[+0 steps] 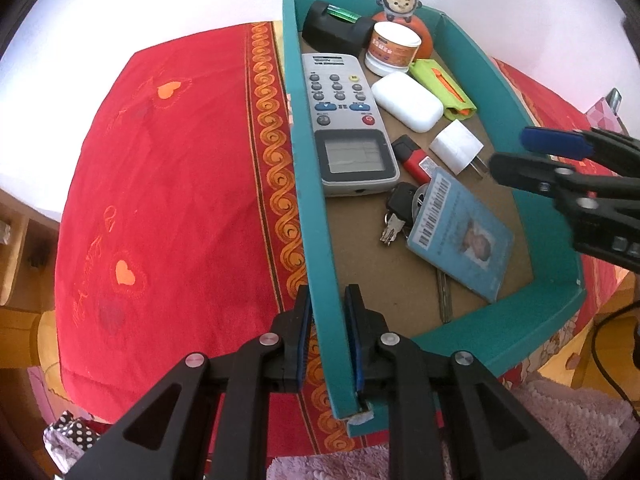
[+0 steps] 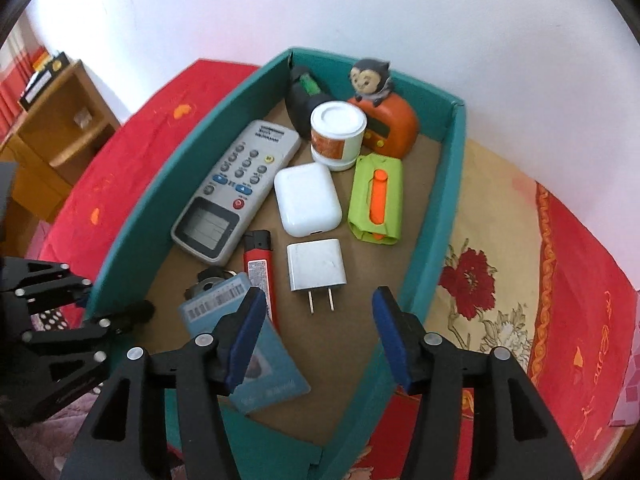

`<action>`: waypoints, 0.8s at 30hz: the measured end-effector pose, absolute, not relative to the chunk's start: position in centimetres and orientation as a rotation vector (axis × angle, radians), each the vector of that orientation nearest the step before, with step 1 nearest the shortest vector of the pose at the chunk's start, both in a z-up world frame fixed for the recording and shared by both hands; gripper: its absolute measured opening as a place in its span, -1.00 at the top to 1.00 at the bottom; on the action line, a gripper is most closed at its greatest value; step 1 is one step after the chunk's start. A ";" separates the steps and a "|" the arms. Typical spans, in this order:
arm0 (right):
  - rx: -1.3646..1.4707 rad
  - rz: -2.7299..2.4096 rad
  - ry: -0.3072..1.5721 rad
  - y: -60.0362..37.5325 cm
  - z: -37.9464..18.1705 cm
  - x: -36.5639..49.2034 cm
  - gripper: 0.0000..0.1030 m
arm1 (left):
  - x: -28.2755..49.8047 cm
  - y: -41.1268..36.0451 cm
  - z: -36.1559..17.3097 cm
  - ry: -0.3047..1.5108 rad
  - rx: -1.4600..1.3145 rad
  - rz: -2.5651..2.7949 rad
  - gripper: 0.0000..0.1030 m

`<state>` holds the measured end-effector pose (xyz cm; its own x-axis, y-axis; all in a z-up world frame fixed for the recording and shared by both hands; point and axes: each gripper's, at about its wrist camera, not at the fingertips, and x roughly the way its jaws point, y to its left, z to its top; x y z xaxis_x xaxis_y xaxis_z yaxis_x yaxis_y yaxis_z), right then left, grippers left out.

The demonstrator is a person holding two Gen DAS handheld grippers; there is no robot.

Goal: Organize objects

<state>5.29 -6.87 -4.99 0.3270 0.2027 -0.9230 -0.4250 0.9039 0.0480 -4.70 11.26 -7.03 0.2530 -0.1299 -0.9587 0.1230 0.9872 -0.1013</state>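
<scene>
The left tongs (image 1: 328, 332) straddled the left wall of the teal box (image 1: 316, 216), one pad on each side of the cardboard; whether the pads pressed the wall could not be told. The right tongs (image 2: 320, 336) hung apart over the near end of the box, above the blue ID card (image 2: 264, 360), touching nothing.

Inside the box: grey remote (image 2: 234, 192) along the left wall, white earbud case (image 2: 306, 200) beside it, white charger plug (image 2: 317, 266) nearer, red lighter (image 2: 260, 272) between remote and plug, green pouch (image 2: 376, 200) at right, white jar (image 2: 338, 136) and orange clock with a figurine (image 2: 384, 120) at the far end.

The left wrist view alone showed the keys (image 1: 396, 216) lying partly under the card. The right wrist view alone showed a wooden shelf unit (image 2: 56, 120) at far left and a floral cloth (image 2: 480, 280) right of the box.

The box sat on a red embroidered cloth (image 1: 160, 200) against a white wall (image 2: 360, 8).
</scene>
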 end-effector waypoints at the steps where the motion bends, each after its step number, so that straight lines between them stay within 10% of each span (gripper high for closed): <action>1: -0.192 0.421 1.161 -7.3 -4.6 5.0 -0.10 | -4.8 11.2 -6.9 1.299 -0.005 -0.166 0.67; 24: 0.031 0.411 1.140 -15.7 -1.0 2.0 -0.11 | -6.1 7.4 0.1 1.134 -0.070 -0.050 0.67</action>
<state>2.02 -15.69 -0.99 0.3518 0.3329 -0.8749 -0.3016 0.9251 0.2307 -6.07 7.40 0.12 0.4225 -0.0749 -0.9032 0.0042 0.9967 -0.0808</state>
